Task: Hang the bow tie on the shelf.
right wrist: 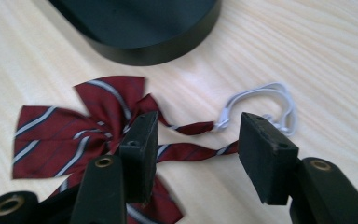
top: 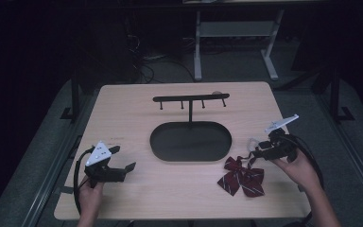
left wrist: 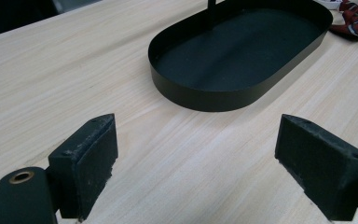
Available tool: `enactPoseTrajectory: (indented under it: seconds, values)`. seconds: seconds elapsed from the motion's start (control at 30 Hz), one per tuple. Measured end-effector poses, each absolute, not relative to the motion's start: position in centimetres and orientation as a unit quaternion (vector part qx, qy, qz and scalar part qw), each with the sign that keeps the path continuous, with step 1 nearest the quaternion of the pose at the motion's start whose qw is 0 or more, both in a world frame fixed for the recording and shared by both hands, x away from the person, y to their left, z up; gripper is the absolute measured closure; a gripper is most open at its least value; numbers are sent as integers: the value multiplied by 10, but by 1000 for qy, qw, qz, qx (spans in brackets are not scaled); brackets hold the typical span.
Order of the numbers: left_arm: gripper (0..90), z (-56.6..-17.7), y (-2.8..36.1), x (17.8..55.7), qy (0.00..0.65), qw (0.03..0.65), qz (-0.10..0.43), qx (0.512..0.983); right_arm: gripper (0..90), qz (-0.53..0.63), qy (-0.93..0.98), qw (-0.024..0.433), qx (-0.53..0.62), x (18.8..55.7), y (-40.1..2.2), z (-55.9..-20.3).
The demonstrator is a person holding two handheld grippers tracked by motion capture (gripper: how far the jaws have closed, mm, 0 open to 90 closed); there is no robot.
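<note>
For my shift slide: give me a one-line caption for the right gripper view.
Right tool open over the strap of a striped red bow tie, white elastic loop beyond, black tray behind.

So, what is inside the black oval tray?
The tray holds nothing loose; only the post of the hook rack rises from its back edge. The bow tie lies outside, on the table.

A pale wooden counter [top: 123, 109] carries a black oval tray [top: 190, 141] with a hook rail at centre, and a striped burgundy bow tie [top: 244, 177] lying just beside it.
</note>
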State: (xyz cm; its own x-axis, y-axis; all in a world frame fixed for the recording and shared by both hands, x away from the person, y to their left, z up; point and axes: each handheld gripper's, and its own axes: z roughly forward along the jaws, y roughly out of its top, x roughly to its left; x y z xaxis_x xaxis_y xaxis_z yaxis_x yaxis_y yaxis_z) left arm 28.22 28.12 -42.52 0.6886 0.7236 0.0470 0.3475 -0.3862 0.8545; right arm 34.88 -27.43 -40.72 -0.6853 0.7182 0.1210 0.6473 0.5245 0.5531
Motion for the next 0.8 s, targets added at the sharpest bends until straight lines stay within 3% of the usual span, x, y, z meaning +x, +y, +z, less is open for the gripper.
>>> enactPoseTrajectory:
  seconds: [0.4,0.8]
  values:
    - [130,-425,282,283,334,444,210,804,541,269,869,63,410,369,-266,-404]
    - [130,-426,282,283,338,444,208,803,614,213,870,59,441,386,-268,-422]
